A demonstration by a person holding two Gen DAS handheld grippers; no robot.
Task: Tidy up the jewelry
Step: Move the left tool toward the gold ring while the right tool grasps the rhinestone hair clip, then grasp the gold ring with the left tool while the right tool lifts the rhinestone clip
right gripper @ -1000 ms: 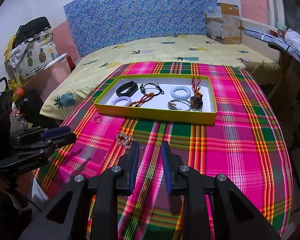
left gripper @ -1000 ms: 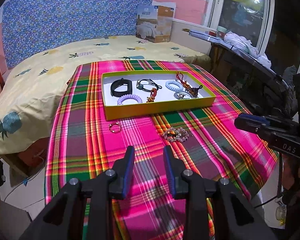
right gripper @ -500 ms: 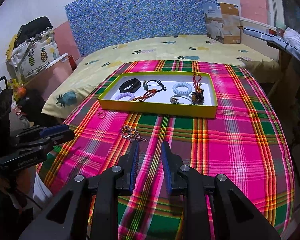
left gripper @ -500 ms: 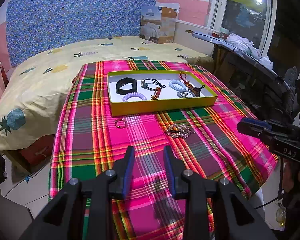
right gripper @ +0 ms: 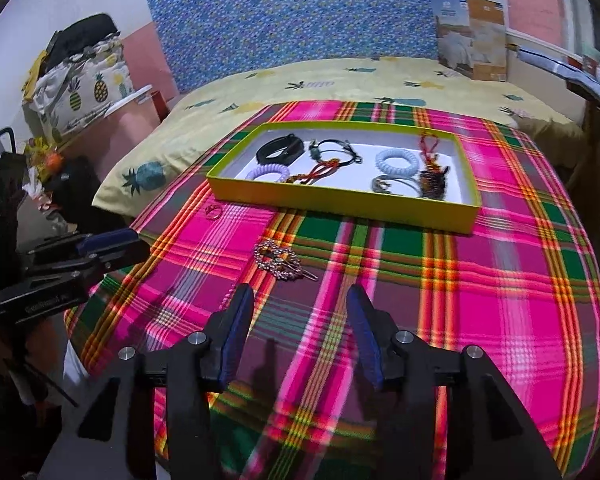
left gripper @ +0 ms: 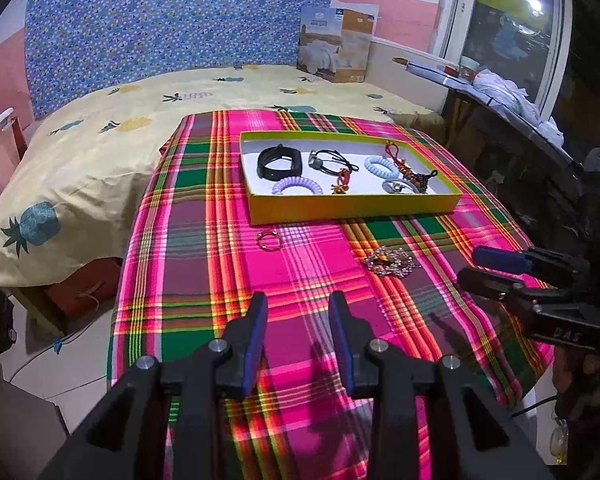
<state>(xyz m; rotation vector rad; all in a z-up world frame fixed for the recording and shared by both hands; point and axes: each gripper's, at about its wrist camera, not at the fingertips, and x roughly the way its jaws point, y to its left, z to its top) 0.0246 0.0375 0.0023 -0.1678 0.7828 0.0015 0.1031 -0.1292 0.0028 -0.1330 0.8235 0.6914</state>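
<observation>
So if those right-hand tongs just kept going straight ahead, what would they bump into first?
Probably the sparkly hair clip lying on the plaid cloth, just ahead and slightly left of the open right tongs. If they passed beside it, the yellow tray is next. Depth is hard to judge here.

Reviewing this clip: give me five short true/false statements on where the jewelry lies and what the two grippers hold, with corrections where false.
1. The rhinestone hair clip lies on the plaid cloth, outside the yellow tray. True.
2. The small ring sits inside the tray. False: it lies on the cloth, just in front of the tray's near wall.
3. The right gripper is clamped on the hair clip. False: its jaws are apart and hold nothing; the clip lies ahead of them.
4. The black band and the lilac spiral hair tie are both in the tray. True.
5. The left gripper holds nothing. True.
</observation>
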